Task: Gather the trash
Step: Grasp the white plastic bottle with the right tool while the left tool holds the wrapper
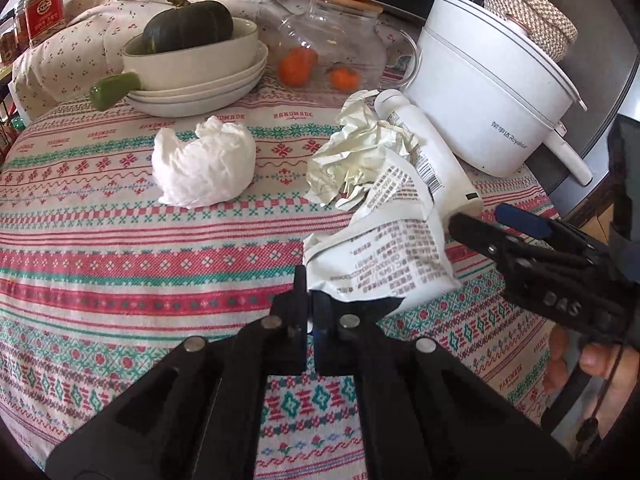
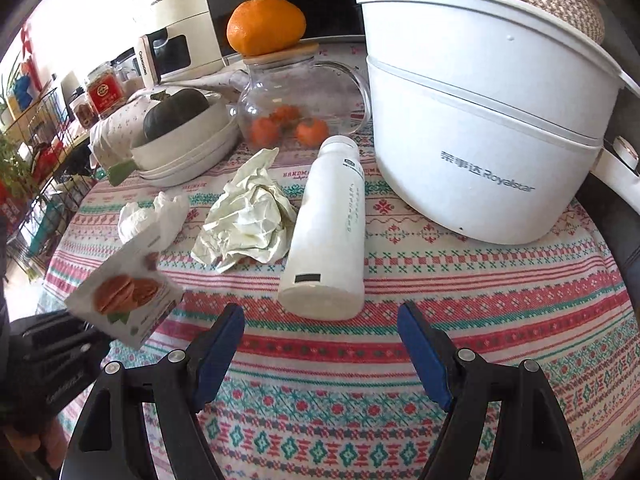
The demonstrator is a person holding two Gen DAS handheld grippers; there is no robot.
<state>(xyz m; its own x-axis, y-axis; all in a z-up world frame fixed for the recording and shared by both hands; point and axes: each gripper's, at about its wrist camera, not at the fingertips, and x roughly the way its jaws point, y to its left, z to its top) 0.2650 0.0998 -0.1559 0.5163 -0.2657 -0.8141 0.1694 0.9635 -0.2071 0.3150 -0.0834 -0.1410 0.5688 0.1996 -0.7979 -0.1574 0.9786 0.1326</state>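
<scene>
My left gripper (image 1: 309, 294) is shut on a white snack wrapper (image 1: 388, 258) with printed text, held above the patterned tablecloth (image 1: 120, 248); the wrapper's picture side shows in the right wrist view (image 2: 128, 296). My right gripper (image 2: 322, 330) is open, just short of the base of a white bottle (image 2: 330, 232) lying on its side; it also shows in the left wrist view (image 1: 480, 224). Crumpled cream paper (image 1: 360, 156) (image 2: 250, 220) lies left of the bottle (image 1: 424, 148). A white tissue wad (image 1: 206, 162) (image 2: 150, 218) lies further left.
A white electric pot (image 1: 484, 92) (image 2: 484, 132) stands right of the bottle. Behind are a glass teapot (image 1: 332, 48) (image 2: 300, 96) with an orange (image 2: 266, 26) on its lid, stacked bowls (image 1: 196, 72) holding a dark squash (image 2: 176, 114), and appliances.
</scene>
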